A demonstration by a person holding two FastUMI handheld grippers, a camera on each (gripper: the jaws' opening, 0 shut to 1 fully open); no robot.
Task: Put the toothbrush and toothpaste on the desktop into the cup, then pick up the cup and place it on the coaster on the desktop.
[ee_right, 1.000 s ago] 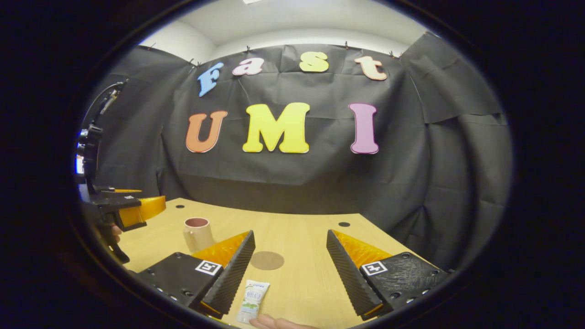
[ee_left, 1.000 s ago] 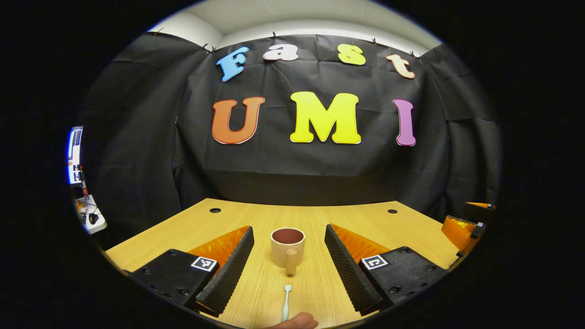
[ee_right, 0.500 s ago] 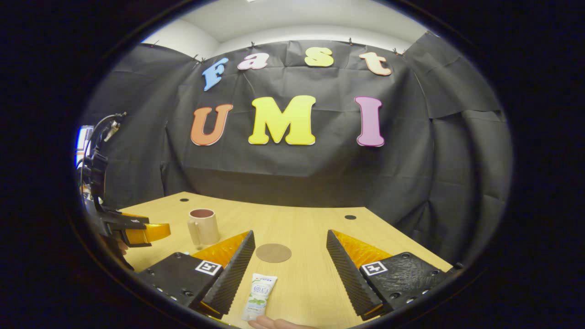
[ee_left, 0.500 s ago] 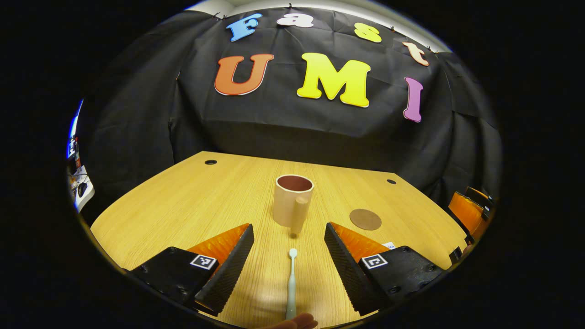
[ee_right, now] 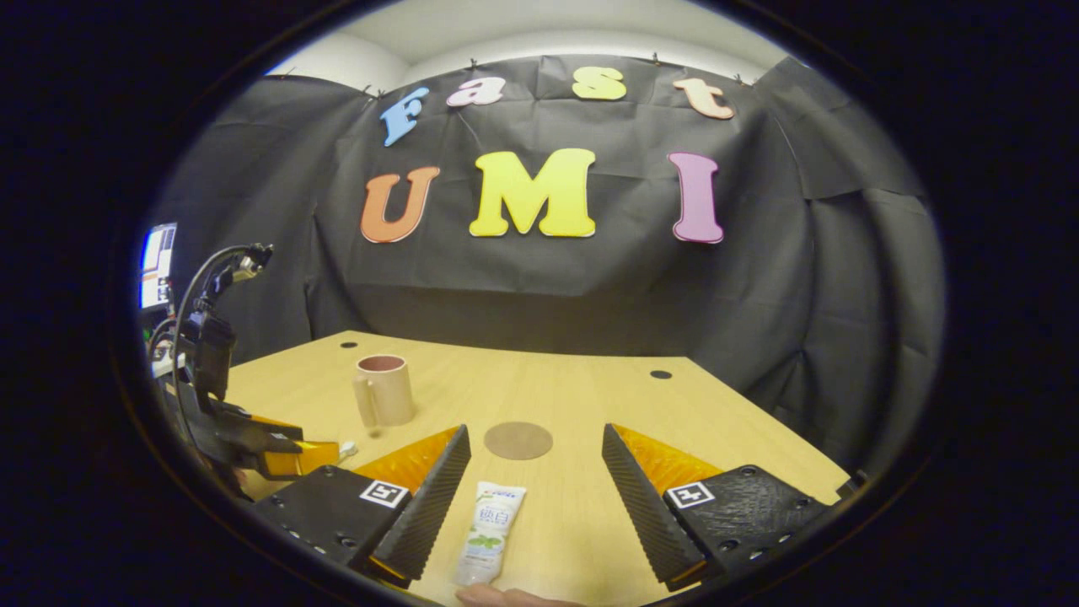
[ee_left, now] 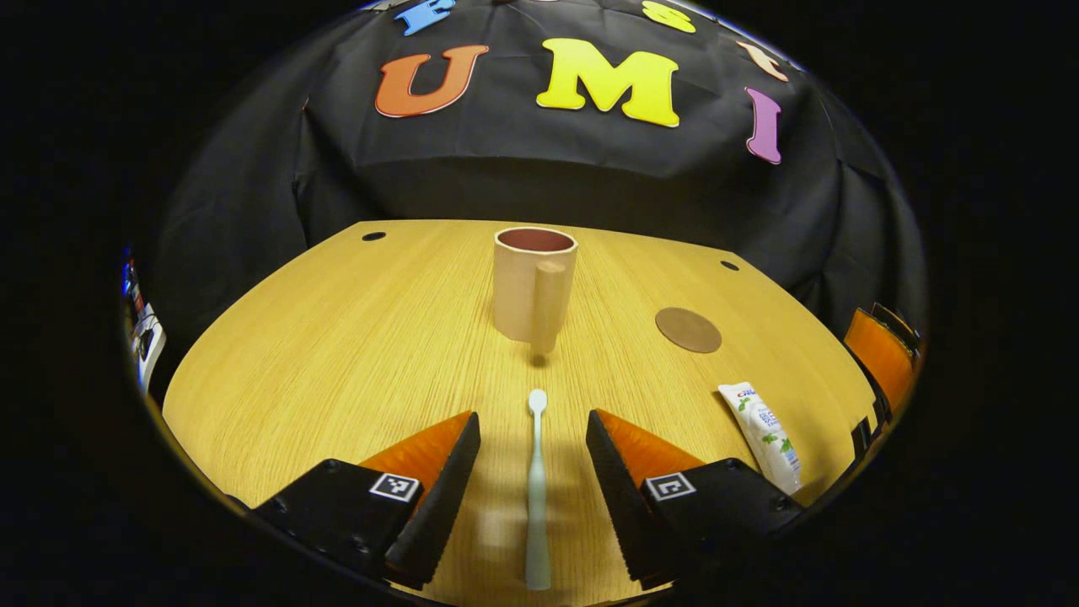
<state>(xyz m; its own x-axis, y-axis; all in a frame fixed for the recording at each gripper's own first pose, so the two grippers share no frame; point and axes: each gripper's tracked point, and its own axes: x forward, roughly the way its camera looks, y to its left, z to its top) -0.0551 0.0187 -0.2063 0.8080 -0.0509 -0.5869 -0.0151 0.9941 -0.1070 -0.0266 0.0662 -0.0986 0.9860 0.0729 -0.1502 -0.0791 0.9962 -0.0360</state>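
In the left gripper view, the left claw (ee_left: 531, 447) stands wide, its two fingers either side of the toothbrush (ee_left: 536, 497) at the bottom centre of the frame without touching it. The toothbrush lies flat on the wooden surface (ee_left: 337, 337), its long axis running straight up the frame, head end toward the cup (ee_left: 534, 285) and handle end at the bottom edge. The cup stands upright at centre, handle facing the camera, well apart from the brush head. The round coaster (ee_left: 688, 330) lies to the right of the cup, and the toothpaste (ee_left: 761, 434) lies flat at lower right, its long axis slanting from upper left to lower right. In the right gripper view, the right claw (ee_right: 536, 485) also stands wide and empty; the toothpaste (ee_right: 489, 533) lies just beside its left finger, long axis nearly vertical in the frame, flat crimped end toward the coaster (ee_right: 518, 440). The cup (ee_right: 384, 390) stands at centre left, and the left claw (ee_right: 299, 451) shows at lower left.
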